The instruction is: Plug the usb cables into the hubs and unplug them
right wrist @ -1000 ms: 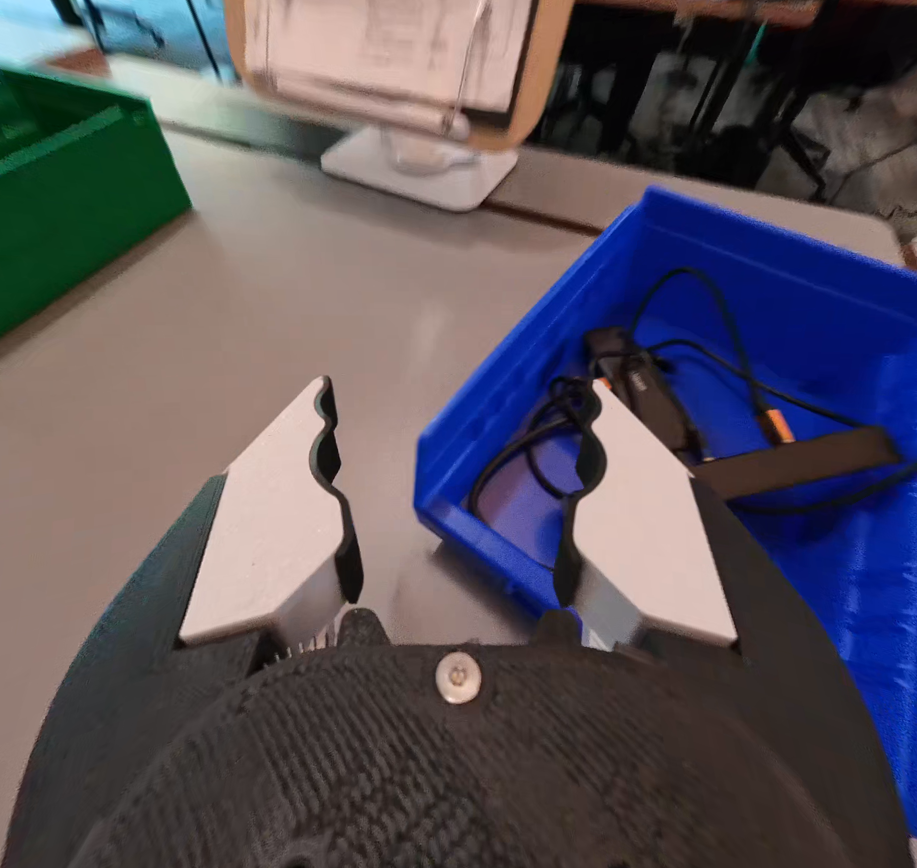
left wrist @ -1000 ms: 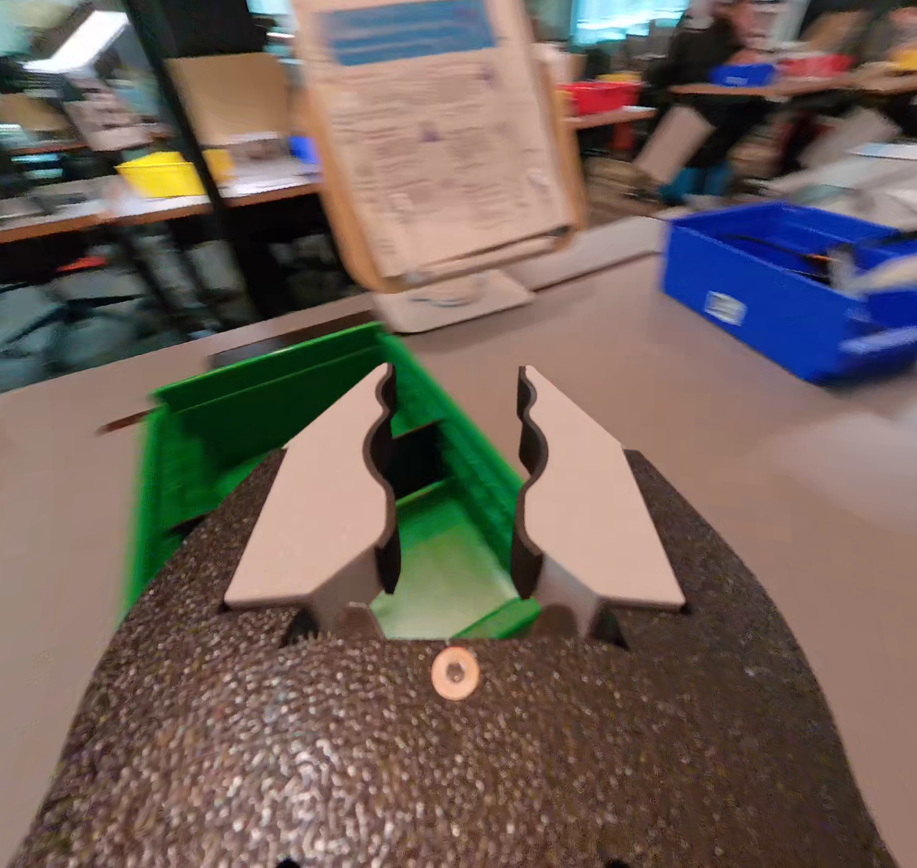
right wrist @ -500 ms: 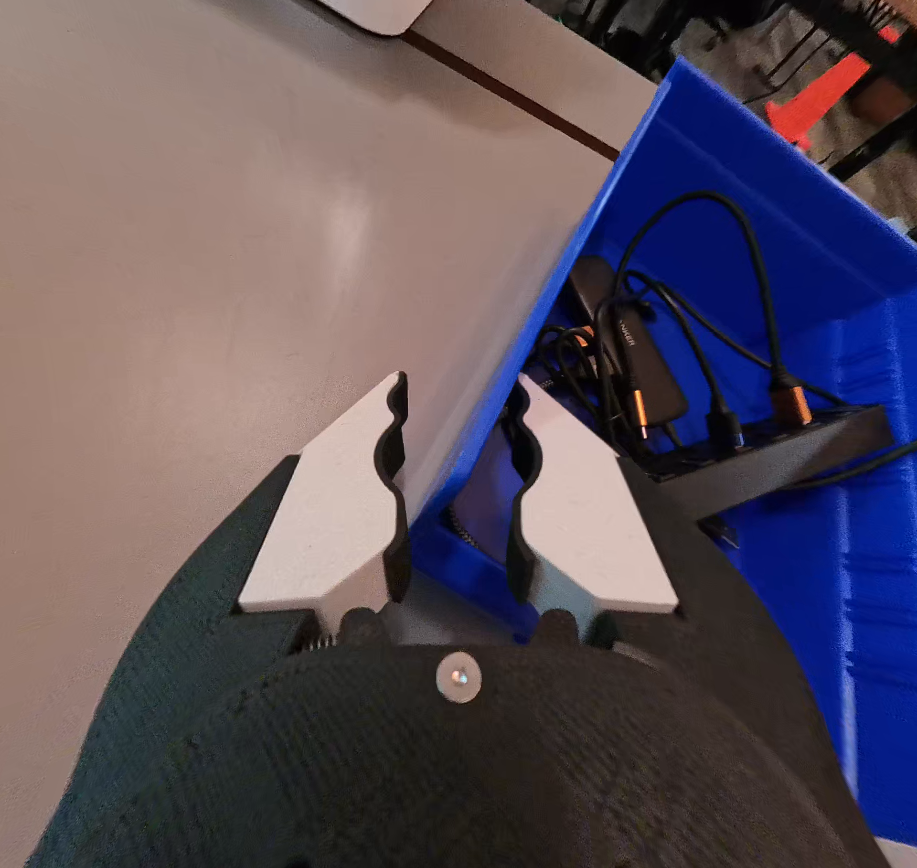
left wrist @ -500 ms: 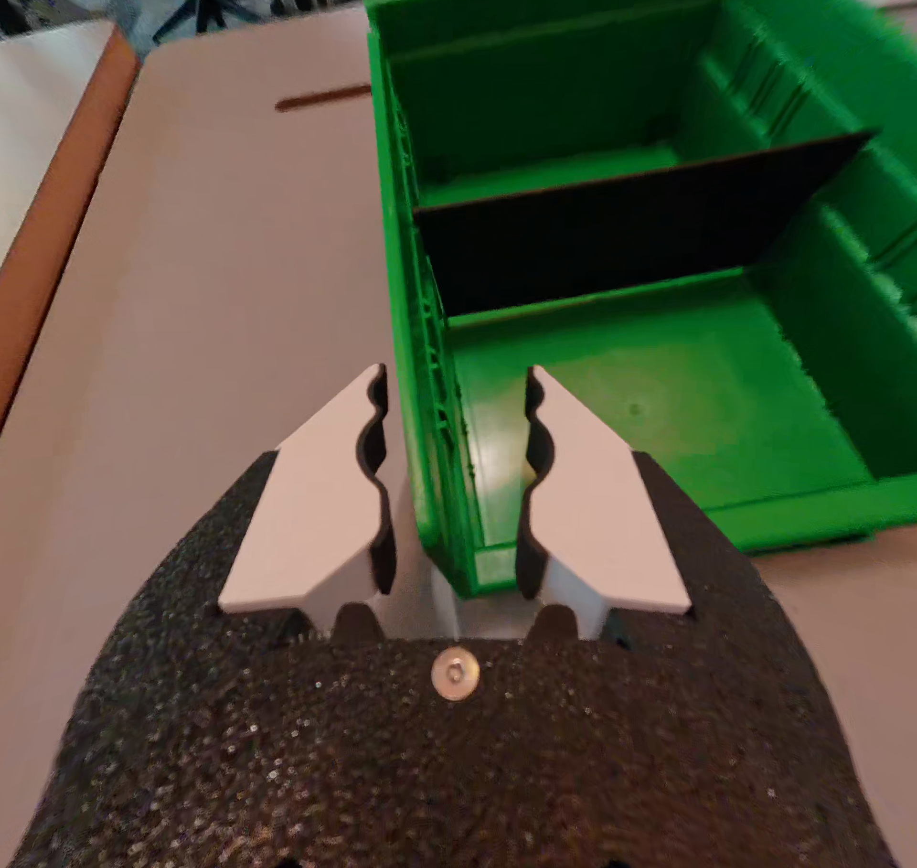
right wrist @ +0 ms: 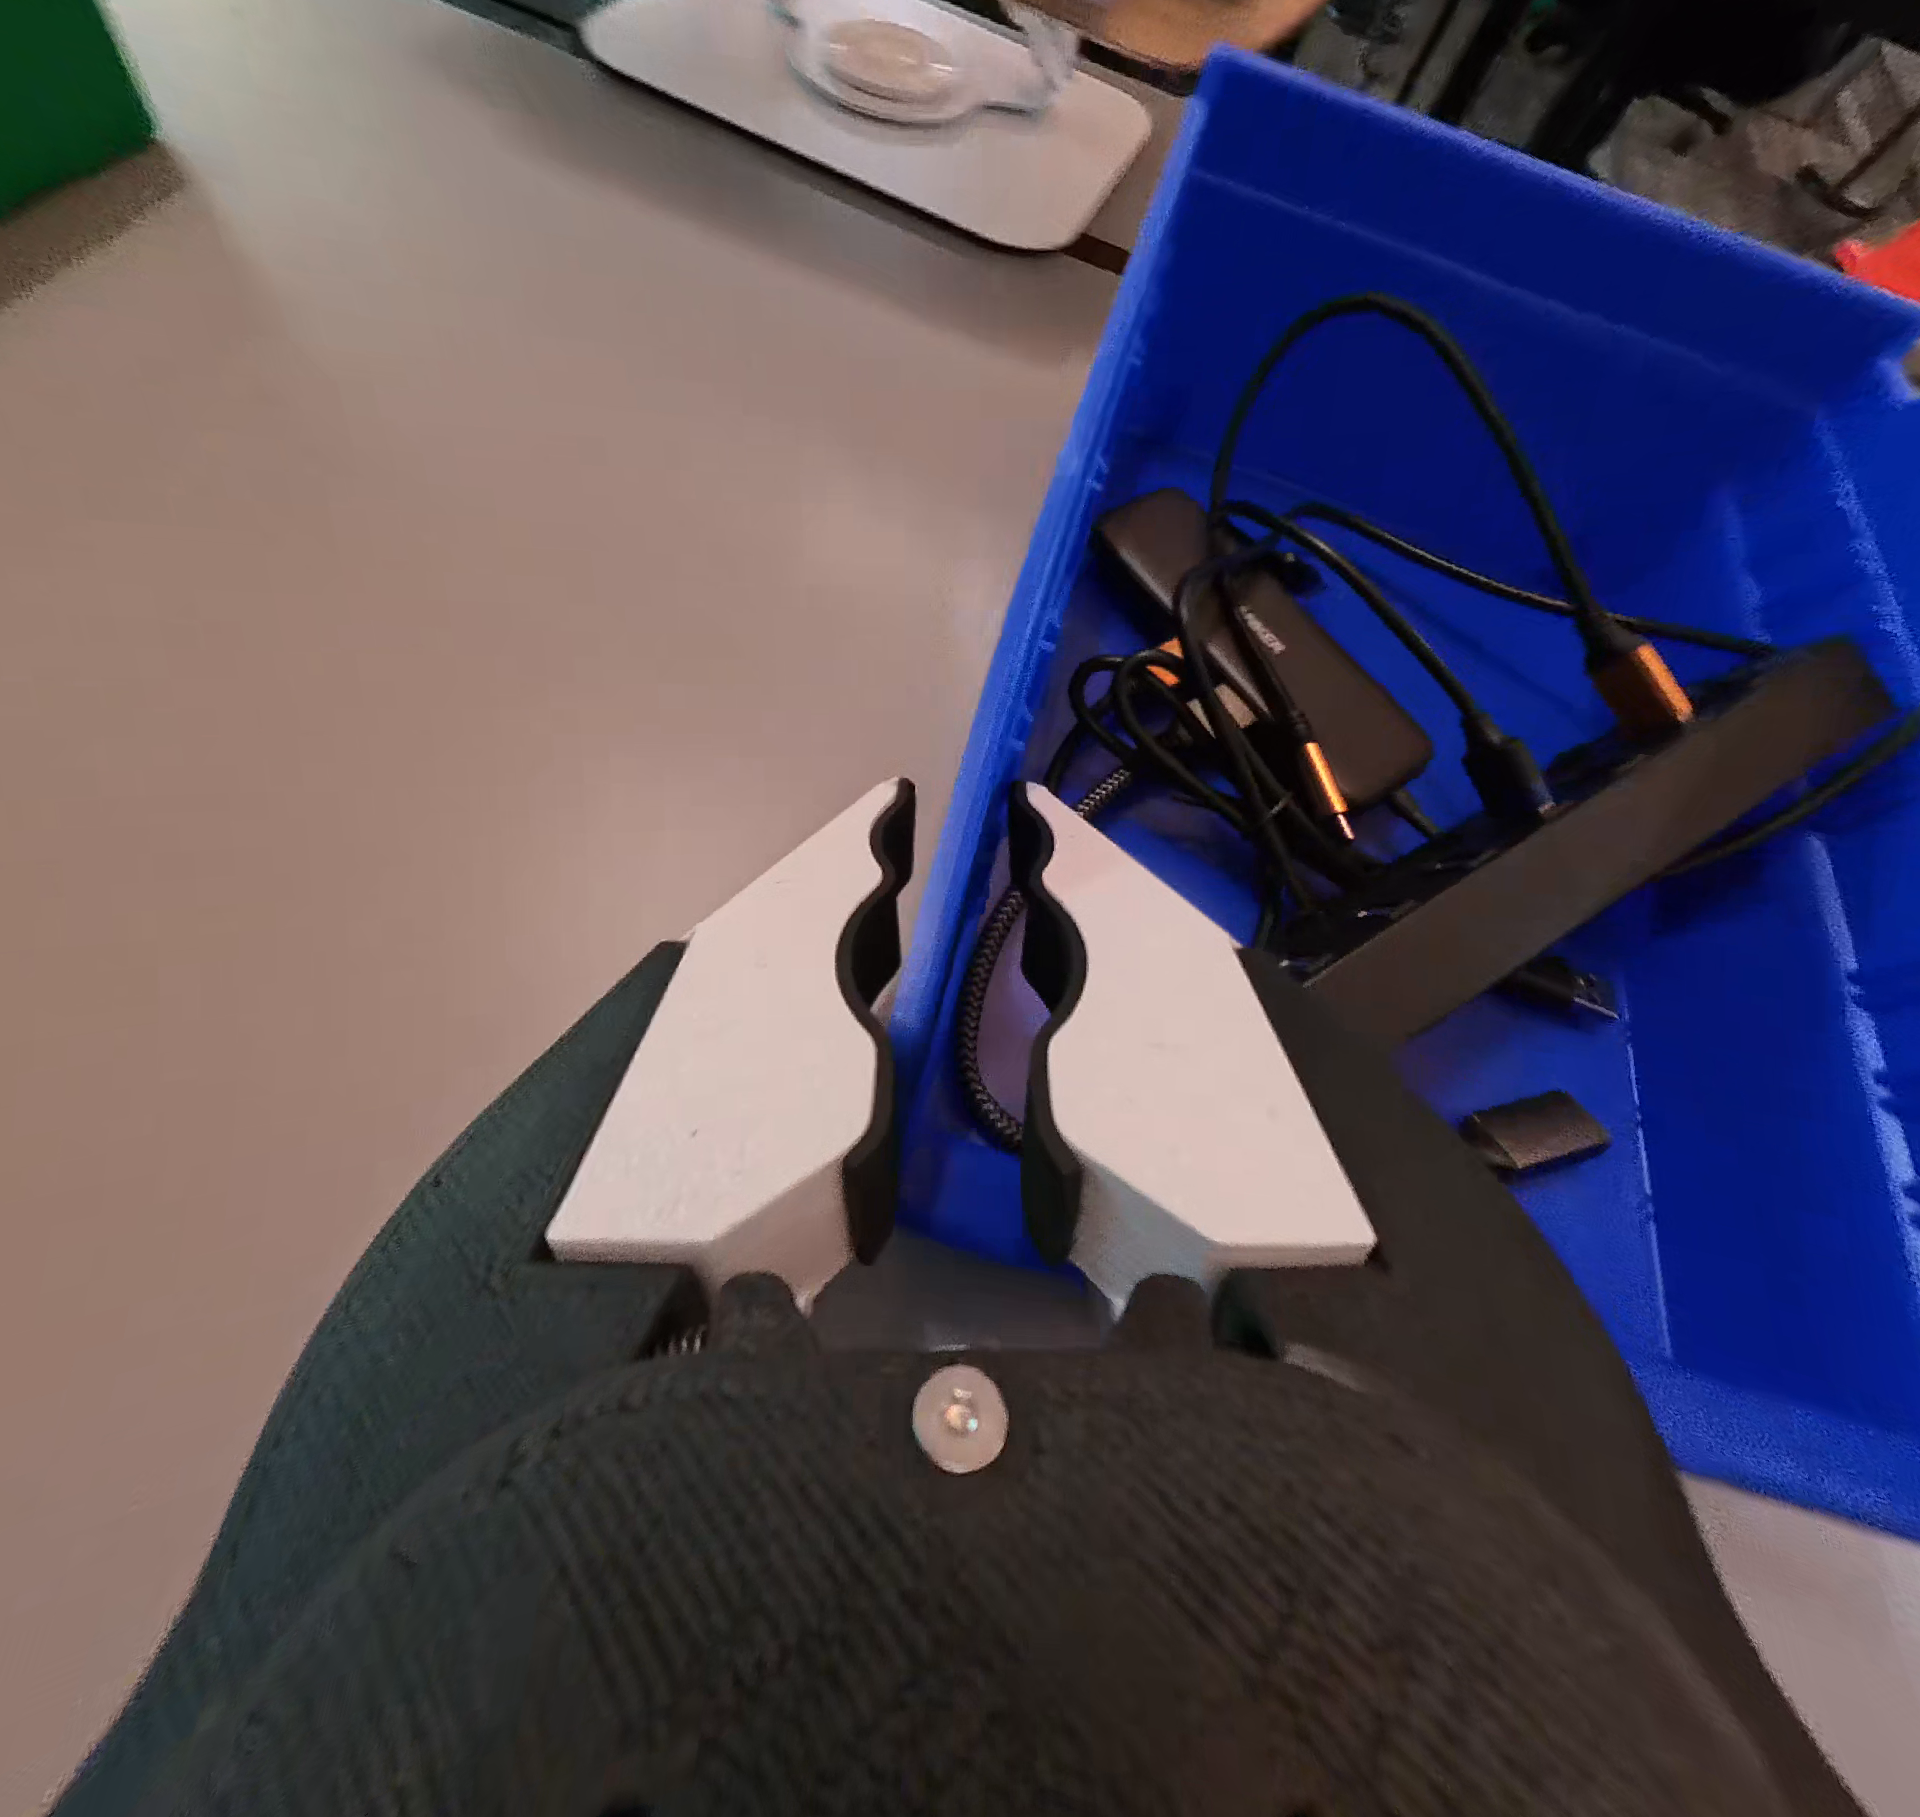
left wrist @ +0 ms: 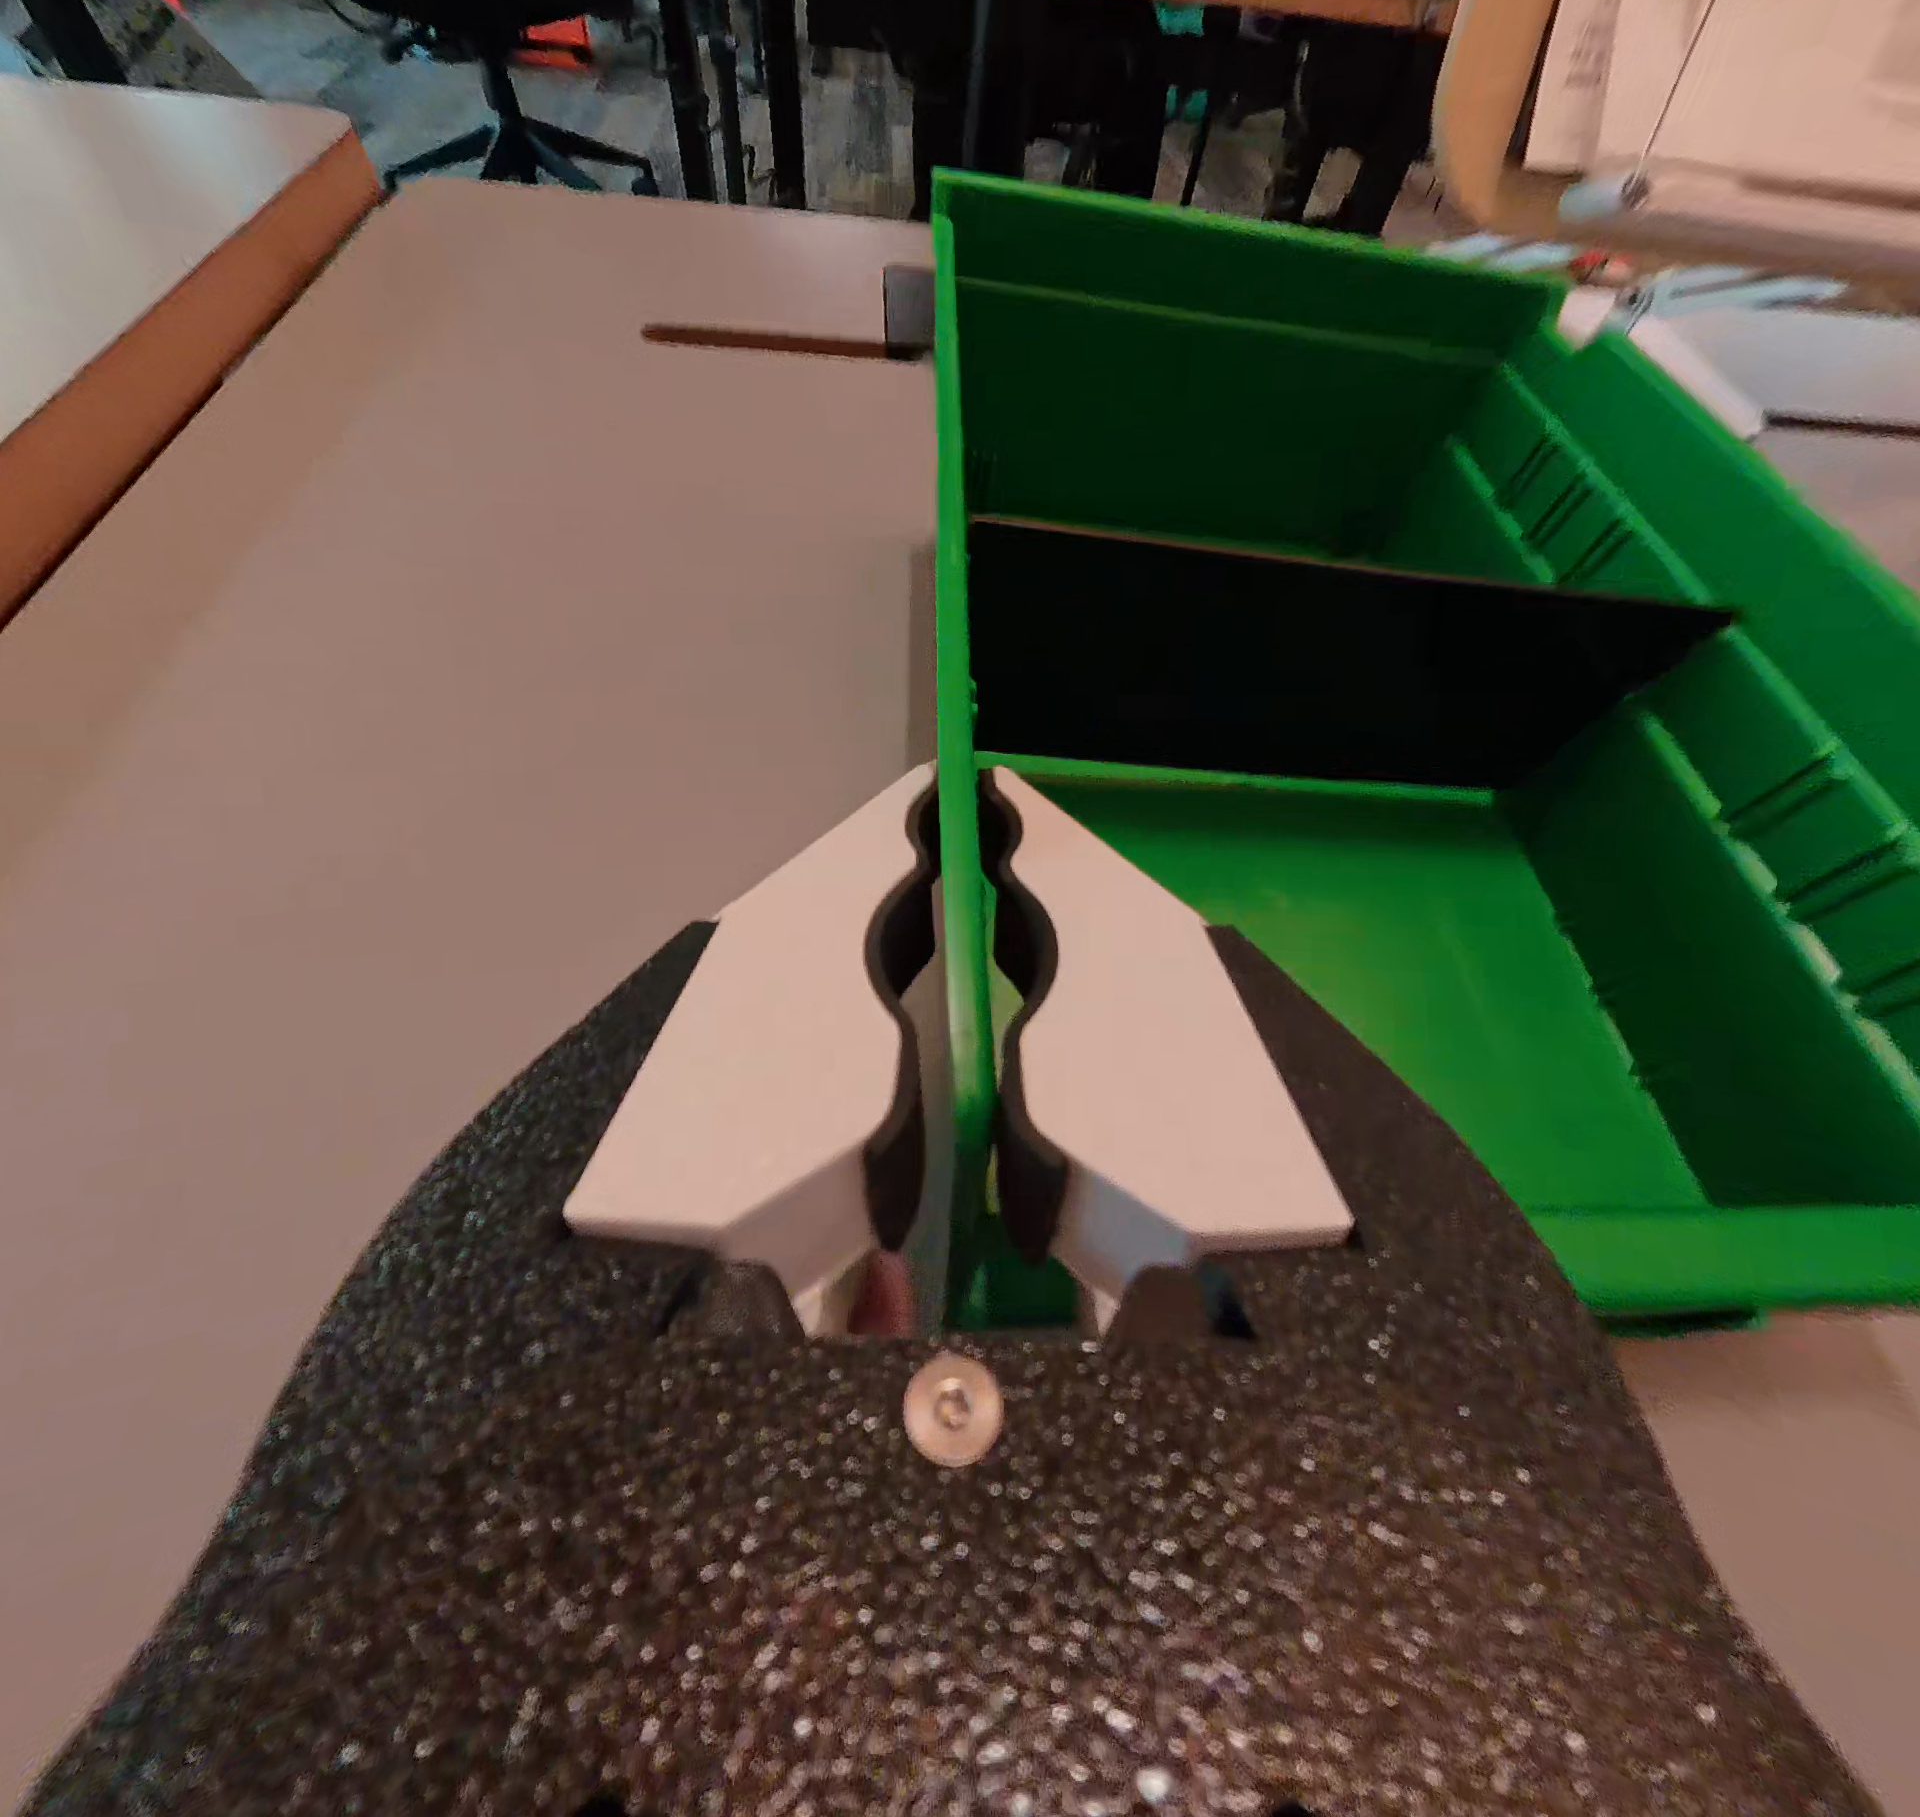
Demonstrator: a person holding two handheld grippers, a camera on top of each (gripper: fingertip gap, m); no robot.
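My left gripper [left wrist: 961, 801] is shut on the left wall of an empty green bin [left wrist: 951, 520] that has a black divider [left wrist: 1299, 666] across it. My right gripper [right wrist: 961, 801] straddles the left wall of a blue bin [right wrist: 1351, 188], its fingers closed onto it. Inside the blue bin lie a dark slim hub [right wrist: 1309, 687], a long black hub [right wrist: 1621, 811] and tangled black USB cables [right wrist: 1351, 333], some with orange plugs [right wrist: 1642, 676]. A braided cable [right wrist: 987, 988] shows between the right fingers.
Both bins stand on a grey table [right wrist: 468, 572]. A document stand with a white base [right wrist: 883, 105] is at the table's far edge, between the bins. Another table [left wrist: 125, 209] is to the left. A small black item [right wrist: 1538, 1133] lies loose in the blue bin.
Both grippers came down over the bins' left walls and closed on them. The left gripper was open half a second ago; the right gripper's gap has narrowed onto the blue wall.
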